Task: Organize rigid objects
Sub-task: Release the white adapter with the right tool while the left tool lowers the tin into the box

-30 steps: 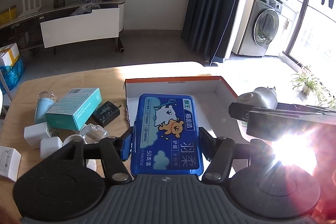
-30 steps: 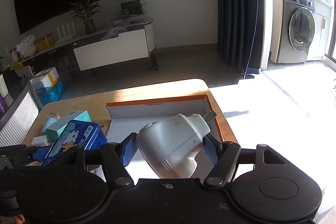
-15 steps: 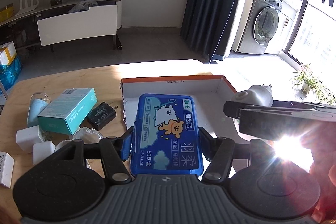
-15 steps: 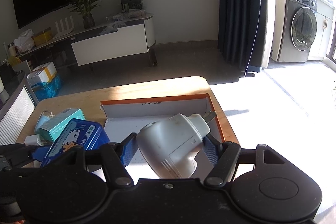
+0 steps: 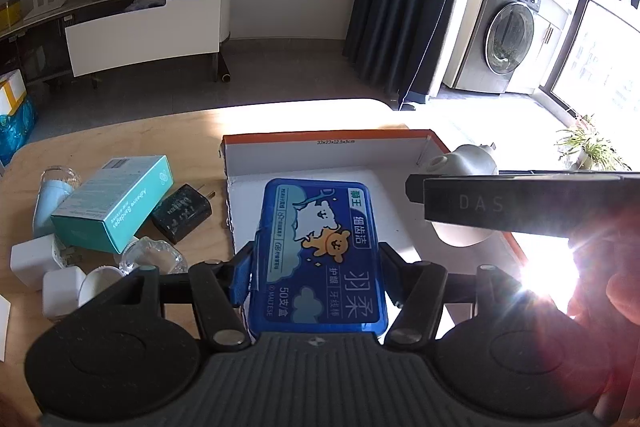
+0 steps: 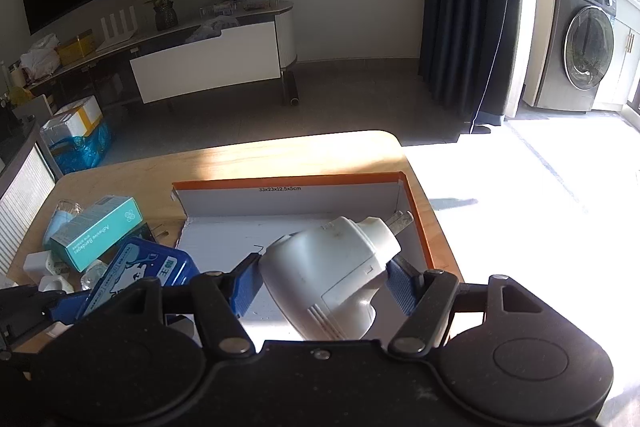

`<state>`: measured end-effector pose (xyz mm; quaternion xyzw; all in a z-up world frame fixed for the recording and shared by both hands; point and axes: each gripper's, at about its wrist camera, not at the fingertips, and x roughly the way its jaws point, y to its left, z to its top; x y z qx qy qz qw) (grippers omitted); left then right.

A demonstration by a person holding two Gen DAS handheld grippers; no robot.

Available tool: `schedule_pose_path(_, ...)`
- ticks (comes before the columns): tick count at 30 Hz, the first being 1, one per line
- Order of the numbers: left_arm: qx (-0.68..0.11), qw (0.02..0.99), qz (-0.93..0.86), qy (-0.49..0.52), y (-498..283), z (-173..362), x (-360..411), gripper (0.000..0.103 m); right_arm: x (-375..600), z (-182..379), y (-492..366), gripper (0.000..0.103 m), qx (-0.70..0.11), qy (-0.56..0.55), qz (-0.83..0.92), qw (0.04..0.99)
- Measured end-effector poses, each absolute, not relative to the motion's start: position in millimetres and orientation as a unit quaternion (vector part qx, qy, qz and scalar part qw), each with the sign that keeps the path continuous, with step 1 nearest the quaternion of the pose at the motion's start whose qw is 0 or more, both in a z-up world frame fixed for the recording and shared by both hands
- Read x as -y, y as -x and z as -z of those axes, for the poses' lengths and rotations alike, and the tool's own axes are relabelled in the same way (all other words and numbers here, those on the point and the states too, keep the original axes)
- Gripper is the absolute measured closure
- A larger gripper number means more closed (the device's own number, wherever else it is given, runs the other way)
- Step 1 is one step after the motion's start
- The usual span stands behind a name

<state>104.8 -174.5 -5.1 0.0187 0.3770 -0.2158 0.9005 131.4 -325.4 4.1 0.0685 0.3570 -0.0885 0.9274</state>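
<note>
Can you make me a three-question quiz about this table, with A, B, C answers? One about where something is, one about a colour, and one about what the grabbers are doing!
1. Where does the teal box lie?
A. inside the tray
B. on the table left of the tray
C. on the floor

2. What colour is the tray rim?
A. orange
B. green
C. purple

3. What is the right gripper doing?
A. hanging open
B. clamping the white plug adapter
C. clamping a cup

Answers: 1 B, it lies among the clutter beside the tray's left wall. 2 A, the top edge shows orange. 3 B, both pads press its sides.
</note>
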Motion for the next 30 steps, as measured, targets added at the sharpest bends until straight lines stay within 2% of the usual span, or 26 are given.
schedule_pose_path(6,-0.38,0.899,0.216,-0.019,-111.0,7.2,179.5,0.04,333.1,-10.5,-141.0,0.021,-0.317,-0.06,0.094,0.942)
schedule_pose_path(16,-0.387,0.898,0.211,-0.017,-132.7,10.1,197.7,0.039,349.8,-32.2,-101.0,0.021,-0.28,-0.083,0.121,0.949)
schedule_pose_path(17,-0.387,0.897,0.213,-0.014,-133.8,10.1,199.4,0.037,349.7,-33.4,-98.3,0.021,-0.282,-0.084,0.121,0.948)
schedule_pose_path(18,-0.387,0.896,0.217,-0.009,-133.7,9.5,200.2,0.027,349.3,-34.4,-95.9,0.021,-0.283,-0.082,0.119,0.948)
schedule_pose_path(19,-0.384,0.896,0.223,-0.006,-131.9,8.1,200.8,0.023,348.5,-35.3,-93.9,0.021,-0.282,-0.081,0.119,0.948)
schedule_pose_path(26,-0.378,0.899,0.221,-0.006,-118.8,-0.4,191.7,0.021,341.1,-40.2,-85.7,0.021,-0.279,-0.085,0.114,0.95)
schedule_pose_path(30,-0.379,0.904,0.199,-0.013,-112.2,-8.6,180.3,0.015,333.5,-43.9,-80.6,0.021,-0.275,-0.084,0.109,0.952)
